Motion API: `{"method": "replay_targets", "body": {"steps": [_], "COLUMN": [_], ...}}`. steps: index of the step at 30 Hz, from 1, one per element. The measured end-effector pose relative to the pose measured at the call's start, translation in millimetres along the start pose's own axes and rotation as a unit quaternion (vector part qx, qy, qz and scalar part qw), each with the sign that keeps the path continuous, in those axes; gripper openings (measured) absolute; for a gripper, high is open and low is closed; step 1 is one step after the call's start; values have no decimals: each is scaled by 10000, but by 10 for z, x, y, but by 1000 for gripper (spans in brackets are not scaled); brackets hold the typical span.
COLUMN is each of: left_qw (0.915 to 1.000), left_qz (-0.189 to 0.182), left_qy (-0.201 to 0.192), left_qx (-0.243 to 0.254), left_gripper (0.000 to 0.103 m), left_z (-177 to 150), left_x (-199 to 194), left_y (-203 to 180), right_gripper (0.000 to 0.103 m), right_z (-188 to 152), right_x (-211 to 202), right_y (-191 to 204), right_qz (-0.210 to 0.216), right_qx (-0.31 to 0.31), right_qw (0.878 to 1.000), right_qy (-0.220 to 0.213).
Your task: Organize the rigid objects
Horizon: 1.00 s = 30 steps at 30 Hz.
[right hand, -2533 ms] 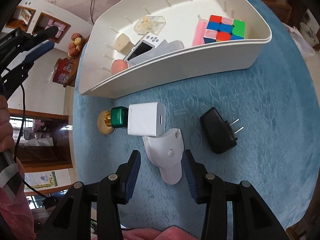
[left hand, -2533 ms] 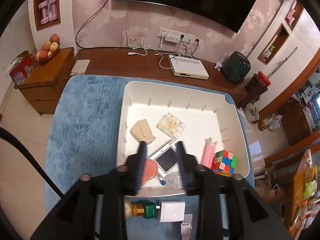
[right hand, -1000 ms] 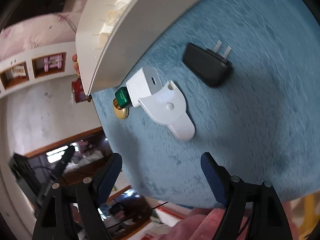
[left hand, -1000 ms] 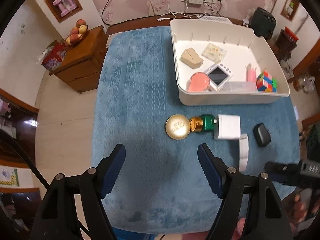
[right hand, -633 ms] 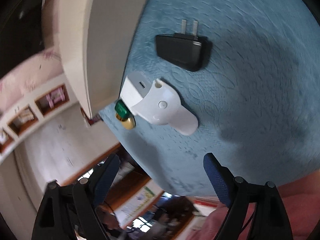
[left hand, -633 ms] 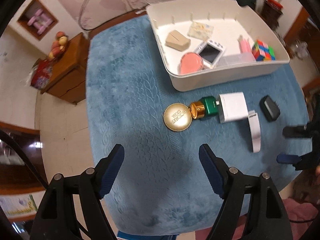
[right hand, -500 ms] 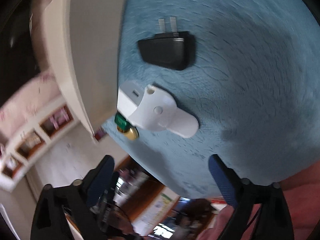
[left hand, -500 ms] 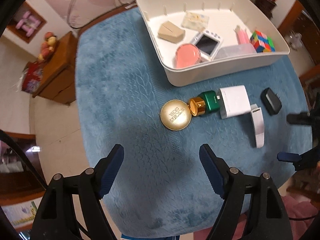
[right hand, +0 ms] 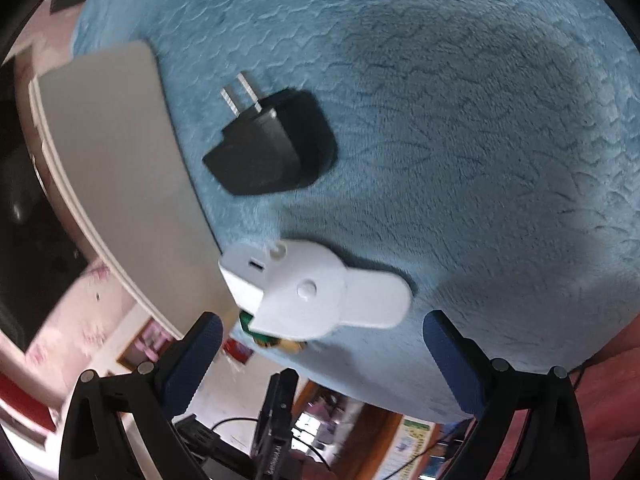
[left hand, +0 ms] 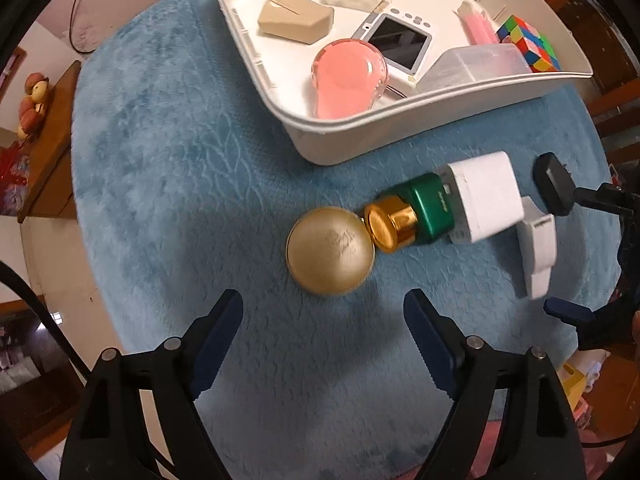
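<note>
While a white tray (left hand: 340, 140) takes up the far right part of the blue mat (left hand: 168, 168), the loose things lie in a row just in front of its near wall. At the left end of the row is a round gold compact (left hand: 330, 250), lying flat and touching the gold cap of a green bottle (left hand: 426, 208). That bottle lies on its side, its long axis running along the tray's near wall, cap toward the compact and base against a white cube charger (left hand: 484, 196). A white flat-handled piece (left hand: 536, 248) leans on the charger's right side, its narrow end pointing toward the mat's near edge. A black plug adapter (right hand: 272, 148) lies apart, further right, its two prongs pointing away toward the far edge of the mat.

Inside the tray are a tan wedge (left hand: 294, 18), a pink round case (left hand: 348, 76), a small white screen device (left hand: 400, 46) and a colour cube (left hand: 528, 42).

Above the mat, on the near side of the compact, the left gripper (left hand: 322, 312) has its fingers spread wide with nothing between them, the jaws having just been opening. Spread wide too, with jaws just opened further, the right gripper (right hand: 320, 332) hovers on the near side of the white flat-handled piece, empty.
</note>
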State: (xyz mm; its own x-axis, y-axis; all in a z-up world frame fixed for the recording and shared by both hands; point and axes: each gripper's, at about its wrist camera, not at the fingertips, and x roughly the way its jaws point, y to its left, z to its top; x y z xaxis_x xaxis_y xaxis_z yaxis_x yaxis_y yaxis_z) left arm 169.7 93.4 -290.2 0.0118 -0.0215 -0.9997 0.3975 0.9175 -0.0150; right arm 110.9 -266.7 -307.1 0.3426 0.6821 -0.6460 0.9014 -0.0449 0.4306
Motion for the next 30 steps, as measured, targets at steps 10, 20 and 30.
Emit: {"method": "replay_targets", "body": {"steps": [10,20,30], "left_qw": [9994,9987,9988], "left_qz": [157,204,60], "left_qy": [41,52,-7], "left_qx": [293,470,483], "left_gripper": [85,85,85], "left_z": [107,148,253], "left_x": [251,429,495], "left_y": [-98,-210,-234], "right_gripper": [101,100,96], "right_z": [32,-5,-141], "right_x": [107,283,372], "right_y": [-50,-75,55], "right_qz": [-104,-566,-816], "right_qx": [488,630,671], "right_qw": [9987,9964,9944], "right_qy": [-84,-7,-74]}}
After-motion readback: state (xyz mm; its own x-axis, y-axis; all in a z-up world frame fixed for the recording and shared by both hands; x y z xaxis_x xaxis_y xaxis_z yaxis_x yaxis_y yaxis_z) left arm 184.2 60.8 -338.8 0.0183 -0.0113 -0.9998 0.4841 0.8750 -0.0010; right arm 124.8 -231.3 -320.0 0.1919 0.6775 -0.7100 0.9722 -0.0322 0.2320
